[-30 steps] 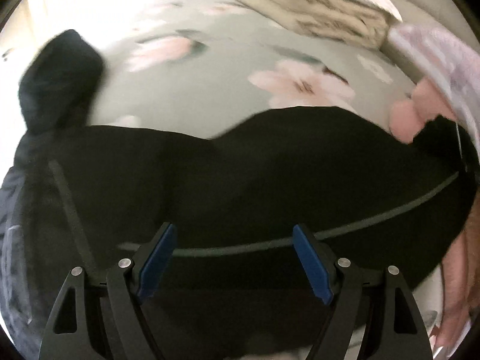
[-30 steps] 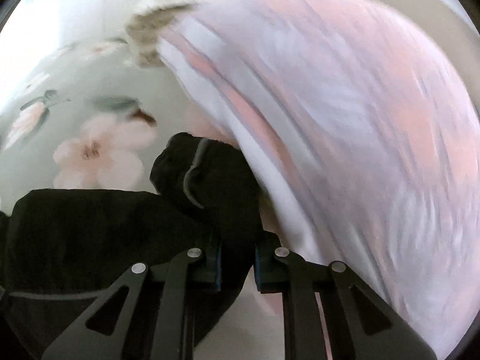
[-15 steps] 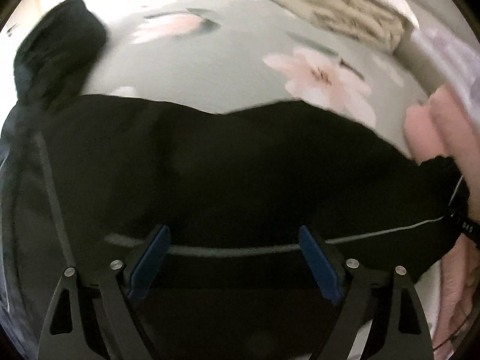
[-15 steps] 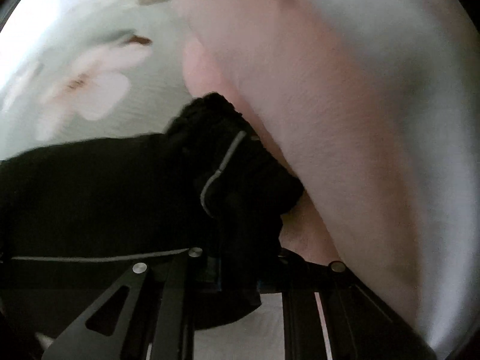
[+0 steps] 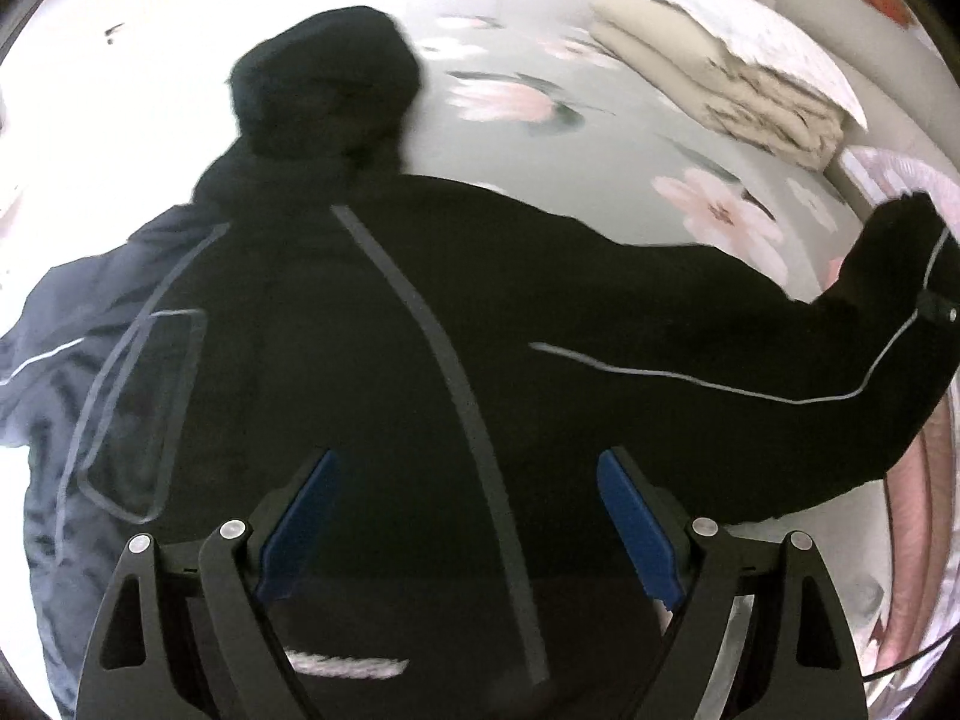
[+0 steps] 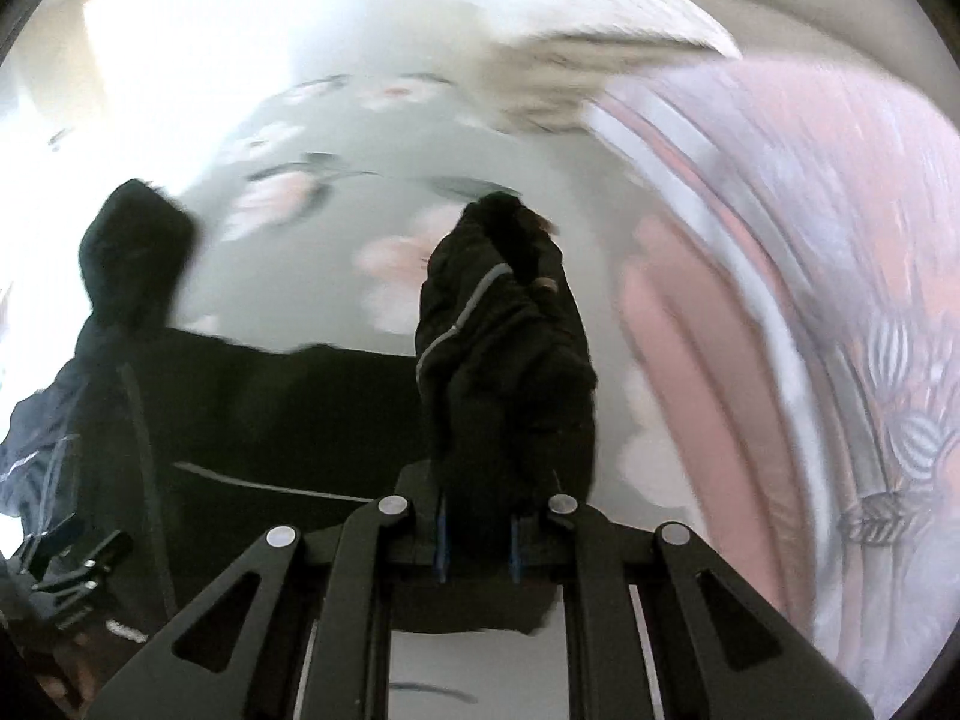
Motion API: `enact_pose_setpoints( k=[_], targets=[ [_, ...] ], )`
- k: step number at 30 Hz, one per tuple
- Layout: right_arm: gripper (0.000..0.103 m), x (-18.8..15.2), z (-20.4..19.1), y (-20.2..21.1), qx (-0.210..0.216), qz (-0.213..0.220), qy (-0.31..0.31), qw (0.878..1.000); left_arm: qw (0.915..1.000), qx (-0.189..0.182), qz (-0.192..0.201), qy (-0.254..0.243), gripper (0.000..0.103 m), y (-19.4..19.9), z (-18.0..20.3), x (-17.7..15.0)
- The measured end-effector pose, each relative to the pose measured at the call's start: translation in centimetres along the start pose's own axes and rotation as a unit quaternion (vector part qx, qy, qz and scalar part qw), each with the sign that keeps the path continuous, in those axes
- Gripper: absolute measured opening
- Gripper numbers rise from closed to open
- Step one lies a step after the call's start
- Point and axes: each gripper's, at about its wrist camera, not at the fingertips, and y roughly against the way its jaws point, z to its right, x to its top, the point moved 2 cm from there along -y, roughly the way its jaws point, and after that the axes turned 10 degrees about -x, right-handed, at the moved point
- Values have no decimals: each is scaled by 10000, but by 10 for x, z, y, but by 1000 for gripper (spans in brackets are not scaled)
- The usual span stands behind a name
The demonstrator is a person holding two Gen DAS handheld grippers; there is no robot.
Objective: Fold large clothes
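The left gripper (image 5: 465, 525) is held wide open over the black jacket (image 5: 420, 360) spread on the floral bedsheet (image 5: 600, 168), nothing caught between its blue pads, while at the right the jacket's sleeve (image 6: 510, 360) is clamped by the nearly closed right gripper (image 6: 477, 546), whose pads are largely hidden by cloth.

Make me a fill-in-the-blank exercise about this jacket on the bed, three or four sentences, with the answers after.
1. The right gripper is shut on the jacket's ____.
2. The left gripper hovers over the jacket with its jaws ____.
3. The bedsheet is printed with pink ____.
4. The jacket's hood points ____ from the left gripper.

Missing words: sleeve; open; flowers; away
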Motion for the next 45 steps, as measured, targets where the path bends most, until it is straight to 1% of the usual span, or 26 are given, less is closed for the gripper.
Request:
enact_pose_setpoints(
  k=[4, 7, 8, 12, 14, 16, 18, 21, 23, 24, 25, 26, 28, 29, 30, 32, 33, 34, 35, 36, 37, 38, 40, 41, 43, 45],
  targets=[
    [15, 7, -76, 44, 299, 238, 416, 9984, 9995, 104, 127, 282, 88, 35, -52, -8],
    [15, 15, -157, 59, 584, 403, 710, 9949, 9981, 275, 248, 497, 88, 68, -105, -15],
    [15, 13, -175, 62, 652, 433, 778, 9939, 9975, 367, 278, 534, 88, 75, -120, -17],
    [15, 3, -297, 71, 1029, 517, 1325, 9845, 9927, 846, 399, 760, 88, 110, -194, -26],
    [15, -9, -353, 71, 1052, 521, 1612, 9799, 9899, 1004, 419, 908, 88, 124, -234, -30],
    [15, -22, -399, 61, 1085, 445, 1855, 9756, 9867, 1168, 420, 1051, 88, 133, -269, -35],
    [15, -42, -453, 41, 1115, 244, 2164, 9696, 9834, 1296, 415, 1197, 88, 140, -297, -41],
    [16, -82, -524, 3, 914, -51, 2654, 9598, 9790, 1427, 394, 1404, 88, 145, -333, -52],
    [17, -102, -559, -22, 852, -302, 2869, 9537, 9766, 1491, 372, 1506, 88, 147, -355, -57],
    [22, -111, -572, -30, 767, -395, 2959, 9513, 9756, 1511, 350, 1554, 88, 147, -366, -60],
    [37, -122, -583, -38, 681, -504, 3063, 9482, 9749, 1524, 325, 1591, 88, 147, -376, -63],
    [47, -130, -587, -43, 623, -598, 3145, 9453, 9743, 1537, 305, 1616, 88, 145, -382, -64],
    [55, -137, -597, -40, 497, -472, 3170, 9459, 9734, 1560, 285, 1652, 88, 144, -393, -66],
    [57, -137, -599, -35, 703, -556, 3135, 9454, 9730, 1561, 273, 1676, 88, 143, -398, -67],
    [63, -135, -599, -31, 954, -711, 3030, 9455, 9727, 1542, 273, 1713, 88, 142, -404, -67],
    [63, -129, -589, -18, 1357, -874, 2813, 9459, 9739, 1424, 276, 1745, 88, 139, -412, -64],
    [63, -122, -576, -4, 1659, -904, 2636, 9460, 9748, 1370, 279, 1741, 88, 138, -410, -62],
    [63, -116, -566, 2, 1773, -908, 2527, 9468, 9766, 1266, 294, 1713, 88, 136, -411, -58],
    [63, -106, -543, 14, 1892, -859, 2274, 9514, 9798, 1103, 298, 1642, 88, 130, -404, -51],
    [63, -99, -528, 21, 1879, -777, 2111, 9561, 9823, 978, 300, 1569, 88, 128, -400, -47],
    [63, -88, -511, 25, 1770, -670, 1930, 9628, 9850, 829, 296, 1482, 88, 123, -394, -42],
    [63, -80, -487, 24, 1542, -567, 1705, 9715, 9885, 621, 279, 1351, 88, 115, -386, -34],
    [63, -67, -433, 5, 895, -607, 1184, 9871, 9932, 229, 230, 1119, 88, 99, -369, -21],
    [63, -65, -412, -11, 651, -763, 953, 9904, 9948, -94, 169, 998, 88, 87, -359, -13],
    [63, -69, -378, -45, 382, -1105, 590, 9914, 9943, -505, 117, 934, 88, 72, -344, -3],
    [63, -78, -363, -81, 254, -1439, 601, 9874, 9906, -1026, -8, 910, 88, 53, -332, 7]
  ],
)
